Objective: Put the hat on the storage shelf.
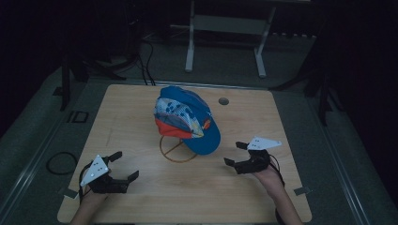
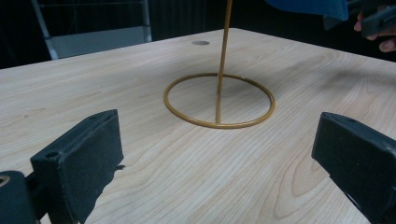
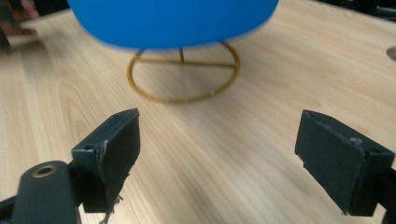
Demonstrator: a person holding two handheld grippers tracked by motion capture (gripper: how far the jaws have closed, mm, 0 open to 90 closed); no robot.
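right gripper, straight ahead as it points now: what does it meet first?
Probably the blue cap's brim, overhanging the gold wire stand; the right gripper is open over bare table. Its height against the brim is unclear.

The cap point(image 1: 187, 119) sits perched on top of a thin gold wire stand point(image 1: 177, 151), near the middle of the bench, well ahead of me. It is bright blue, with a white panel patterned in blue dots and an orange-red band low on its left side. Its broad blue brim tilts down toward my right and overhangs the stand's ring. The ring lies flat on the wood, with a straight bar across it and a slim upright post rising from that bar into the cap.
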